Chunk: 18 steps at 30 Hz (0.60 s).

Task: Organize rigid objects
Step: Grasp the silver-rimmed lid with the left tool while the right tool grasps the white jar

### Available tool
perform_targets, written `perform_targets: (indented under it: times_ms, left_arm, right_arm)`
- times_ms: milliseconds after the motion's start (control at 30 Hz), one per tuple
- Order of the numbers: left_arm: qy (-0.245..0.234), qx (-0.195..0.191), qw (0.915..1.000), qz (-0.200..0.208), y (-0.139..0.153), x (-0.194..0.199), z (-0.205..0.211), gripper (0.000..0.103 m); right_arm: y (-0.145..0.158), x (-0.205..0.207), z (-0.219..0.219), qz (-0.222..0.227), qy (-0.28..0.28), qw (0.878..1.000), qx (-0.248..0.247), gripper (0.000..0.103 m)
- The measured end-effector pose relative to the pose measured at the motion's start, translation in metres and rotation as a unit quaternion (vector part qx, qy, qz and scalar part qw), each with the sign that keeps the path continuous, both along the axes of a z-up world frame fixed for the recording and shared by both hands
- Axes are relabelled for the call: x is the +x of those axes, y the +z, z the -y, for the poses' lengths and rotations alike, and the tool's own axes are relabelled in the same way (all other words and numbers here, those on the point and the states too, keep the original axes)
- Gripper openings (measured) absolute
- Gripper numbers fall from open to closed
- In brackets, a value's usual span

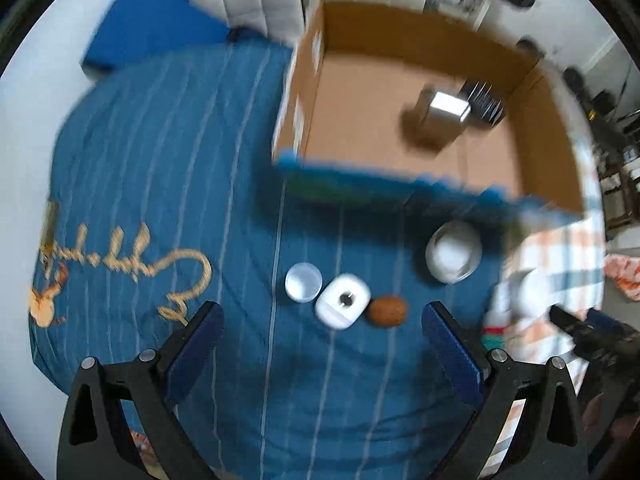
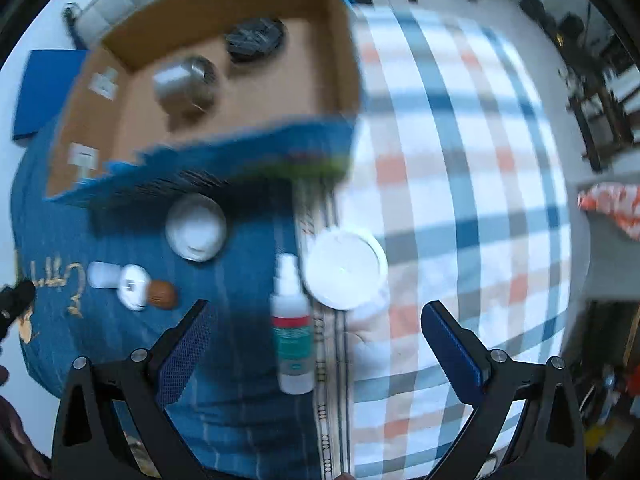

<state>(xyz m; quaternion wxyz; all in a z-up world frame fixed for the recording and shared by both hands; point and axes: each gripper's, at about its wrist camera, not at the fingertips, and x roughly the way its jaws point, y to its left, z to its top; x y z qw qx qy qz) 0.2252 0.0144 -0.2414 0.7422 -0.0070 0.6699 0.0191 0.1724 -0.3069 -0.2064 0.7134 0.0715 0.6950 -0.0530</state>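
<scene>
My left gripper [image 1: 322,316] is open and empty above the blue bedspread, just short of a row of small things: a clear round lid [image 1: 303,282], a white case [image 1: 343,306] and a brown nut-like object [image 1: 387,311]. A white bowl [image 1: 454,251] lies beyond, near the cardboard box [image 1: 304,92]. The box holds a metal cup [image 1: 440,114] and a black round object [image 1: 486,102]. My right gripper [image 2: 316,316] is open and empty over a spray bottle [image 2: 294,336] lying flat, beside a white round lid [image 2: 345,269]. The bowl [image 2: 196,227] and box [image 2: 344,80] show there too.
A plaid blanket [image 2: 460,184] covers the right side of the bed. A blue pad [image 1: 152,28] lies on the floor at the far left. The right gripper [image 1: 580,328] shows at the left wrist view's right edge. Furniture and clutter stand at the far right.
</scene>
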Motion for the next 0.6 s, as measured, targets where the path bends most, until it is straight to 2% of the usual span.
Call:
perform_targets:
  times_ms: [133, 233, 433, 600]
  left_arm:
    - [-0.001, 0.021, 0.9991, -0.036, -0.047, 0.006, -0.002, 0.101]
    - [-0.005, 0.041, 0.9982, -0.043, -0.063, 0.013, -0.002, 0.1]
    - [-0.024, -0.02, 0.9988, -0.037, -0.055, 0.024, 0.038, 0.1]
    - [-0.047, -0.051, 0.9956, -0.063, -0.072, 0.035, 0.085, 0.1]
  right_arm:
    - [-0.036, -0.001, 0.02, -0.022, -0.032, 0.999, 0.012, 0.103]
    - [-0.056, 0.002, 0.028, -0.037, -0.045, 0.998, 0.012, 0.103]
    - [-0.079, 0.009, 0.03, -0.047, -0.05, 0.997, 0.027, 0.103]
    - [-0.095, 0.021, 0.019, -0.051, -0.045, 0.997, 0.048, 0.103]
